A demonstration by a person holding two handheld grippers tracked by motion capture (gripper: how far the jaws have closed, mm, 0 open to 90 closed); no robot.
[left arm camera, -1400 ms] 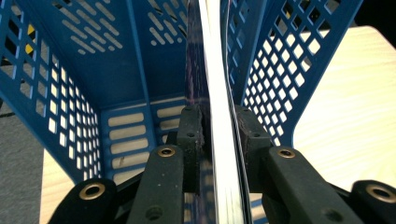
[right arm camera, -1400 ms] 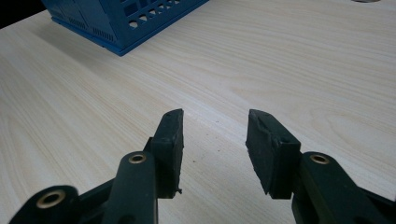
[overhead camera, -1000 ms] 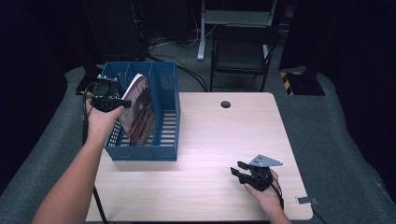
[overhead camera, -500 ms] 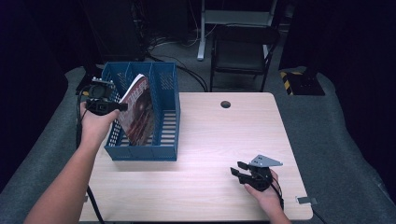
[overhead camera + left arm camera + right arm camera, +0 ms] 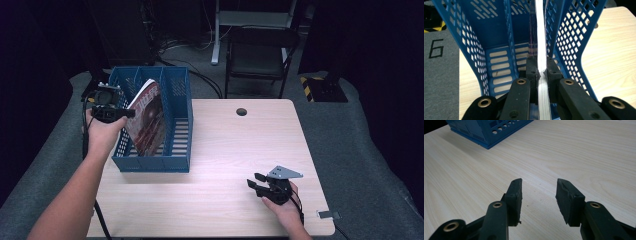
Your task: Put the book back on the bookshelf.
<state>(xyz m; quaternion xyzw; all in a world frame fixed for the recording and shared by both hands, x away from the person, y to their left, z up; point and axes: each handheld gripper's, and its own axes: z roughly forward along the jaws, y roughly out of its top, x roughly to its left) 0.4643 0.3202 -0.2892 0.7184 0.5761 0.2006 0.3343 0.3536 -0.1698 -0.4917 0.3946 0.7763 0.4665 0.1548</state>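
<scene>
A magazine (image 5: 147,117) with a dark red cover stands tilted inside a blue mesh file rack (image 5: 175,125) at the table's left. My left gripper (image 5: 122,114) reaches in from the rack's left side and is shut on the magazine's edge. In the left gripper view the two pads press on the white page edge (image 5: 540,37) from both sides, my left gripper (image 5: 541,67) pointing down a compartment of the rack (image 5: 486,37). My right gripper (image 5: 254,182) rests low over the table's front right, open, with bare wood between its fingers (image 5: 538,195).
The light wooden table (image 5: 240,150) has a round cable hole (image 5: 241,111) near its far edge. A corner of the blue rack (image 5: 486,132) lies far ahead of the right gripper. A dark chair (image 5: 260,55) stands behind the table, on grey floor.
The left forearm has swung slightly to the left while the hand stays at the rack. Magazine, rack and right gripper stand as before.
</scene>
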